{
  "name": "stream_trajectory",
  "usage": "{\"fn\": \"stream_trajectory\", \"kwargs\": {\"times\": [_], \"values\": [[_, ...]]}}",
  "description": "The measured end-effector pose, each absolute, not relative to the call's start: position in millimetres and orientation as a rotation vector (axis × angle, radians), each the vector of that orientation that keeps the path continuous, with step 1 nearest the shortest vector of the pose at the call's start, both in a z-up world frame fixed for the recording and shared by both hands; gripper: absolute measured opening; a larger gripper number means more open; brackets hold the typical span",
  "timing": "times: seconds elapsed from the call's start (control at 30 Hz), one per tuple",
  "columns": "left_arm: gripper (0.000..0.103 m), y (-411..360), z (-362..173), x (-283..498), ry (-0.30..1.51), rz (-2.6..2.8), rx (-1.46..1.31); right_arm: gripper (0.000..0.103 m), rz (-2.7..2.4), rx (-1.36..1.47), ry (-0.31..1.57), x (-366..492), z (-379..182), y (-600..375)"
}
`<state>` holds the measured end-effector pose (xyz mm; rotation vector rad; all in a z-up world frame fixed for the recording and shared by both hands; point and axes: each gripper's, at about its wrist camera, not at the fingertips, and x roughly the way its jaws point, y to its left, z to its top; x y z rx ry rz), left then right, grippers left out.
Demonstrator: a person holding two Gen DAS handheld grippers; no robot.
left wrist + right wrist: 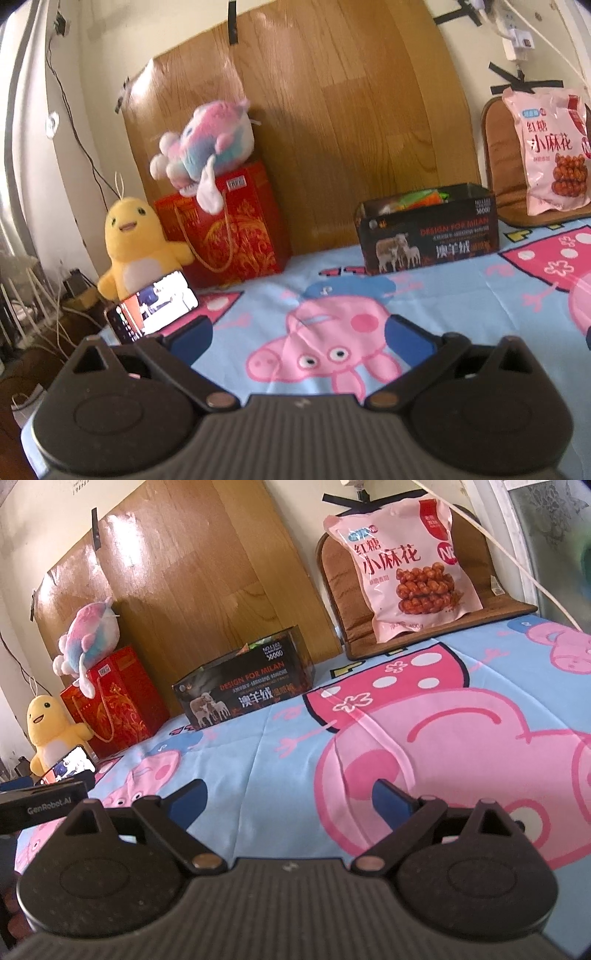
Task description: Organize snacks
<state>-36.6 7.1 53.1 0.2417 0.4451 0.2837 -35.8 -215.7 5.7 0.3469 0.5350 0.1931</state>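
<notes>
A black open-topped box (430, 234) printed "DESIGN FOR MILAN" stands at the far side of the table and holds several colourful snack packets (417, 197). It also shows in the right wrist view (245, 690). A large pink snack bag (550, 151) leans upright on a brown cushion at the back right; it shows too in the right wrist view (406, 561). My left gripper (299, 338) is open and empty, low over the tablecloth. My right gripper (290, 801) is open and empty, also low over the cloth, well short of the box and bag.
A cartoon-pig tablecloth (406, 738) covers the table. At the back left stand a red gift bag (229, 229) with a pink-blue plush (207, 144) on top, a yellow plush (136, 247) and a lit phone (155, 306). A wooden board (332, 110) leans behind.
</notes>
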Motion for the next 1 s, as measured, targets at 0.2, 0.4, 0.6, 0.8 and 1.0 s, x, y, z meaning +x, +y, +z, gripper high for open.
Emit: {"fn": "stream_trajectory", "kwargs": {"times": [0.2, 0.4, 0.6, 0.8, 1.0], "values": [[0.103, 1, 58, -37, 0.44, 0.26, 0.265, 0.098, 0.194, 0.35, 0.524, -38, 7, -216], [0.103, -7, 57, -33, 0.461, 0.233, 0.267, 0.098, 0.189, 0.353, 0.517, -38, 7, -217], [0.103, -17, 55, -22, 0.489, 0.203, 0.271, 0.098, 0.172, 0.359, 0.509, -39, 7, -223], [0.103, -31, 50, -5, 0.53, 0.149, 0.266, 0.098, 0.14, 0.366, 0.503, -35, 7, -233], [0.103, -44, 47, 13, 0.562, 0.093, 0.255, 0.098, 0.098, 0.371, 0.492, -30, 8, -246]]}}
